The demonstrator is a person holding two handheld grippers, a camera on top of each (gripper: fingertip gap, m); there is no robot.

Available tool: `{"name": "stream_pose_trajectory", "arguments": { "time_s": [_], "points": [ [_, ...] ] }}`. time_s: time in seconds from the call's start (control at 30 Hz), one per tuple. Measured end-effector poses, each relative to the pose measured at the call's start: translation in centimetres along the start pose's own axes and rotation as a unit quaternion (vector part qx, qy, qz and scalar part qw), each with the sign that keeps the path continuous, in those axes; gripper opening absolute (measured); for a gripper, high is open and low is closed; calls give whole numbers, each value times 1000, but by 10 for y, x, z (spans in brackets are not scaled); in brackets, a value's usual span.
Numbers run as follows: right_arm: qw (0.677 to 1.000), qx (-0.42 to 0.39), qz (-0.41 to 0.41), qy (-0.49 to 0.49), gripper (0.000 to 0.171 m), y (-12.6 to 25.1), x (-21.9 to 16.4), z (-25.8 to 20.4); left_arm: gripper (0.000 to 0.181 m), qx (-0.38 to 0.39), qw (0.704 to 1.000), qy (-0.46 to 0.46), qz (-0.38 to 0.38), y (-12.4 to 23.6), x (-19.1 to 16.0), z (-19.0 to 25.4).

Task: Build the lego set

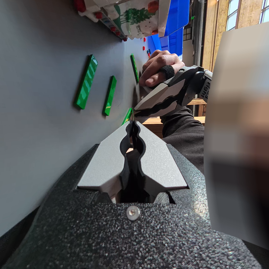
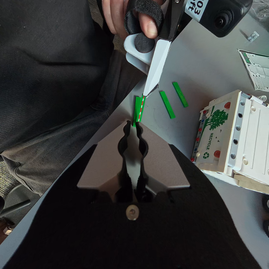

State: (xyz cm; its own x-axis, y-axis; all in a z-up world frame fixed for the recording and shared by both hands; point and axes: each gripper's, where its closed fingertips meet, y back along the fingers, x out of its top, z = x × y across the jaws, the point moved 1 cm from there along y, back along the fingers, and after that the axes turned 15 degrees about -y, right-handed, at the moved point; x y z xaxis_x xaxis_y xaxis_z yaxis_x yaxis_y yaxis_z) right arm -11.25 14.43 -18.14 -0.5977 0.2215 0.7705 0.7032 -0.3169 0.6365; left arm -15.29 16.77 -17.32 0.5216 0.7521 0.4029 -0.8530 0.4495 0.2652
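Observation:
A green flat tile (image 2: 136, 107) lies at the grey table's near edge. My right gripper (image 2: 132, 123) is shut on its near end. My left gripper (image 1: 133, 122) is shut on a thin green sticker with a red-and-white stripe (image 2: 141, 107), which lies along the tile. The left gripper's tip (image 2: 146, 95) is at the sticker's far end. In the left wrist view the right gripper (image 1: 134, 112) meets the tile (image 1: 127, 116) just ahead of my left fingertips. The white truck body with a green tree sticker (image 2: 232, 138) stands to the right.
Two loose green tiles (image 2: 167, 104) (image 2: 180, 94) lie between the held tile and the truck. A third tile (image 1: 134, 68) lies behind the person's hand. A sticker sheet (image 2: 257, 69) and a small grey piece (image 2: 253, 36) lie farther back. Blue bins (image 1: 174, 29) stand beyond the truck. Dark-trousered legs (image 2: 58, 87) are beside the table edge. About 4 centimetres separates my left fingertips from my right.

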Motion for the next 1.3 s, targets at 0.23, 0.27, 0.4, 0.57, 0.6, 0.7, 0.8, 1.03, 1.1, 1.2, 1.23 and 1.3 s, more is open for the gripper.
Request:
{"name": "stream_pose_trajectory", "arguments": {
  "time_s": [0.23, 0.27, 0.4, 0.57, 0.6, 0.7, 0.8, 1.03, 1.1, 1.2, 1.23, 1.3],
  "points": [
    [1000, -3, 8, 2, 7, 1, 2, 0, 0, 30, 999, 3, 21, 0, -1, 7],
    [1000, -4, 8, 3, 7, 1, 1, 0, 0, 42, 999, 0, 26, -1, -1, 6],
    [1000, -8, 7, 11, 6, 1, 1, -1, 0, 73, 997, -14, 30, -4, -4, 6],
    [1000, -9, 11, 11, 6, 2, 2, -1, 0, 77, 996, -20, 31, -4, -4, 12],
    [1000, -9, 12, 11, 7, 2, 2, -1, 0, 80, 996, -27, 28, -3, -3, 13],
    [1000, -13, 18, 12, 7, 3, 3, 0, 0, 84, 995, -40, 22, -2, -1, 13],
    [1000, -18, 5, 5, 18, 1, 0, 2, 0, 69, 997, -25, 20, -3, -3, 15],
    [1000, -12, 1, -6, 16, 0, 0, 3, 0, 67, 997, -24, 12, -2, -3, 14],
    [1000, -11, 4, -3, 15, 1, 1, 2, 0, 68, 997, -23, 13, -1, -3, 13],
    [1000, -12, 9, 3, 14, 1, 1, 1, 0, 67, 997, -20, 13, -1, -3, 12],
    [1000, -10, 11, 5, 12, 2, 2, 1, 0, 66, 998, -19, 13, -1, -3, 12],
    [1000, -8, 13, 5, 11, 2, 2, 0, 0, 65, 998, -18, 14, -1, -3, 12]
  ]
}}
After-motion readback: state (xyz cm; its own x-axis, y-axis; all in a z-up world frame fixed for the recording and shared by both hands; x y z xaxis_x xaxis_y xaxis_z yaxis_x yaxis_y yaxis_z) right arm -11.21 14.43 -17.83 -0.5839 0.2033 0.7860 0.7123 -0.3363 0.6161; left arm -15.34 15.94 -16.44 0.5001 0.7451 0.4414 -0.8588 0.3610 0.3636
